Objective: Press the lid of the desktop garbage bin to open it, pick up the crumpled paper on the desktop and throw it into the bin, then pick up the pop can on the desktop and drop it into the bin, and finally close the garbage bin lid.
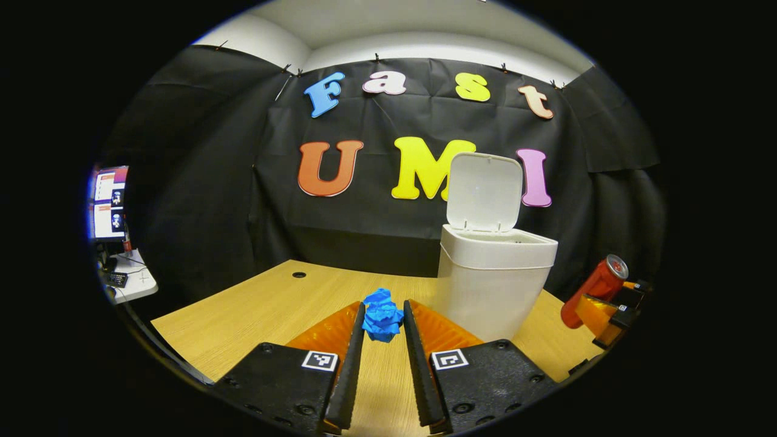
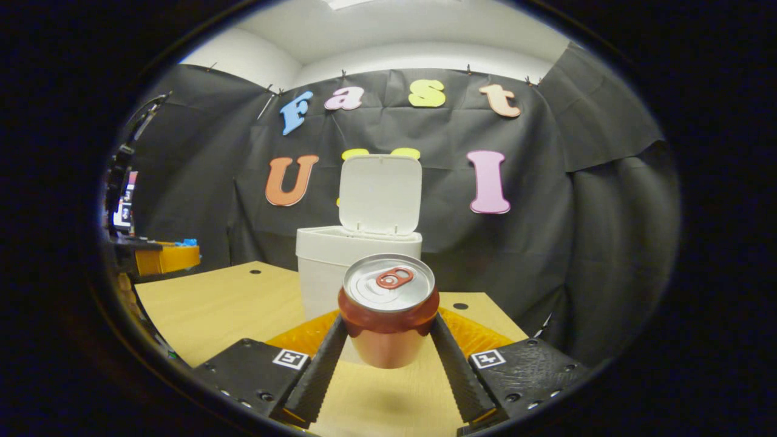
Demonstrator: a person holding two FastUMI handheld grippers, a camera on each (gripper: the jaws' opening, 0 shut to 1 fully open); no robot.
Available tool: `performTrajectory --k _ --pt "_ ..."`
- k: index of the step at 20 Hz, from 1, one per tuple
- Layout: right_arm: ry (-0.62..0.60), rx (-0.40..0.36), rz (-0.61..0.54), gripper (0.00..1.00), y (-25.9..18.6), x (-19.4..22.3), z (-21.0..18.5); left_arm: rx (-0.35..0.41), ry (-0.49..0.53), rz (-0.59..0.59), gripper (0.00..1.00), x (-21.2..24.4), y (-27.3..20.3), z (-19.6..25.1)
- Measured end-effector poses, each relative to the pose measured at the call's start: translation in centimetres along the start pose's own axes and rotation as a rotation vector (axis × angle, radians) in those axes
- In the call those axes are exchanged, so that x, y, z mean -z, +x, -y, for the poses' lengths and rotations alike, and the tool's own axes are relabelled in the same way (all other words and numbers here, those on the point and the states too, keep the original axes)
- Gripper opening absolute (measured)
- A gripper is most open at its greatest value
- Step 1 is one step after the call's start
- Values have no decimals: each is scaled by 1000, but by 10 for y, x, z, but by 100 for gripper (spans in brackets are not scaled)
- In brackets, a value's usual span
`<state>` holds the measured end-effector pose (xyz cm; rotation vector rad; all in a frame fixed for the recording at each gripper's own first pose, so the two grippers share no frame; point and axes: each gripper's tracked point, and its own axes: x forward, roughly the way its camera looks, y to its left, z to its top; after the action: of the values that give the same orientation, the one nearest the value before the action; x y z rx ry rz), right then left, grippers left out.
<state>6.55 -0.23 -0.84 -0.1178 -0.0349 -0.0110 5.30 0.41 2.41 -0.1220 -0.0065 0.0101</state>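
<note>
Blue crumpled paper [image 1: 382,320] sits pinched between the tips of my left gripper [image 1: 384,305], held just above the wooden table [image 1: 255,309]. To its right stands the white bin [image 1: 495,285], its lid [image 1: 485,191] flipped up and open. A red pop can [image 2: 388,315] is clamped between the fingers of my right gripper [image 2: 388,321], lifted off the table with its silver top facing the camera. Straight behind the can are the bin [image 2: 322,255] and its raised lid [image 2: 380,194]. The left gripper view shows the can [image 1: 598,288] tilted in the right gripper [image 1: 607,312], right of the bin.
The table has round cable holes [image 1: 298,274] [image 2: 460,306]. A side desk with lit screens [image 1: 109,203] stands beyond the table's left edge. In the right gripper view the left gripper [image 2: 164,256] hangs at the far left with the blue paper [image 2: 188,242] at its tip.
</note>
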Motion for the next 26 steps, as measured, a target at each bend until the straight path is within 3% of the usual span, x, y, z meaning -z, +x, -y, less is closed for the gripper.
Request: performTrajectory --k 7,15,21,26 --pt "51 -9 -18 81 -2 -5 7 30 -58 48 42 -64 36 30" --pt "66 -15 -13 81 -6 -10 23 66 -28 114 42 -134 101 74" --pt "129 -19 30 81 -9 -21 42 158 35 96 43 -127 161 140" --pt "143 -15 38 81 -7 -19 51 187 113 138 44 -126 197 175"
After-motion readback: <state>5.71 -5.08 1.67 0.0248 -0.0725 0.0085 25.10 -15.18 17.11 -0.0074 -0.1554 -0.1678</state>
